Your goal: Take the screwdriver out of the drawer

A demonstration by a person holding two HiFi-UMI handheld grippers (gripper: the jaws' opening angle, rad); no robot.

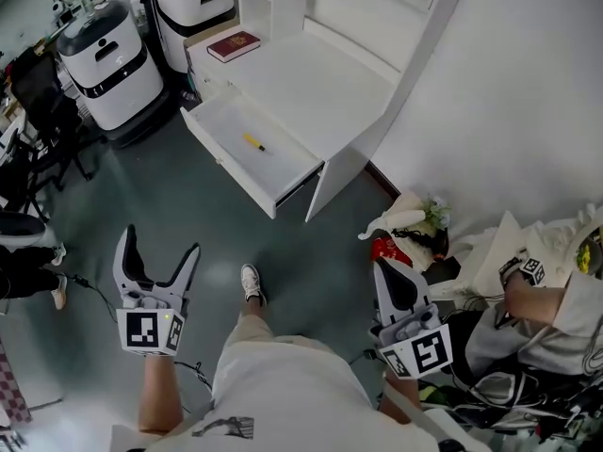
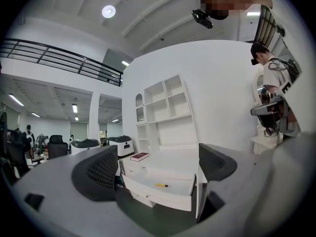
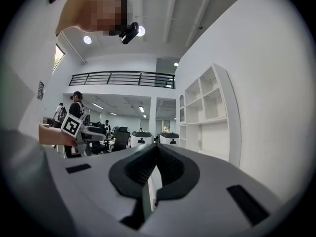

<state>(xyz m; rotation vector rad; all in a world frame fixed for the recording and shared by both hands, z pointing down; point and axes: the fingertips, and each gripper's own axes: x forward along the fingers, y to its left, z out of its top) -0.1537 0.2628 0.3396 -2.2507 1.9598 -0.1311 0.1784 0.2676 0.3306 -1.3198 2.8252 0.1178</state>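
A small yellow screwdriver (image 1: 252, 143) lies inside the pulled-out white drawer (image 1: 229, 165) of a white desk (image 1: 311, 83). My left gripper (image 1: 162, 240) is held over the dark floor well short of the desk, open wide with nothing between its fingers. In the left gripper view the drawer (image 2: 158, 199) and the screwdriver (image 2: 161, 185) show far off between the open pads of the left gripper (image 2: 158, 164). My right gripper (image 1: 388, 269) is lower right, shut and empty. In the right gripper view the right gripper (image 3: 156, 154) has its pads pressed together.
A red book (image 1: 234, 44) lies on the desk top. Two white wheeled machines (image 1: 108, 59) stand left of the desk. Bags and clutter (image 1: 405, 234) lie on the floor at the right, beside a seated person (image 1: 556, 318). A shoe (image 1: 251, 282) is below the drawer.
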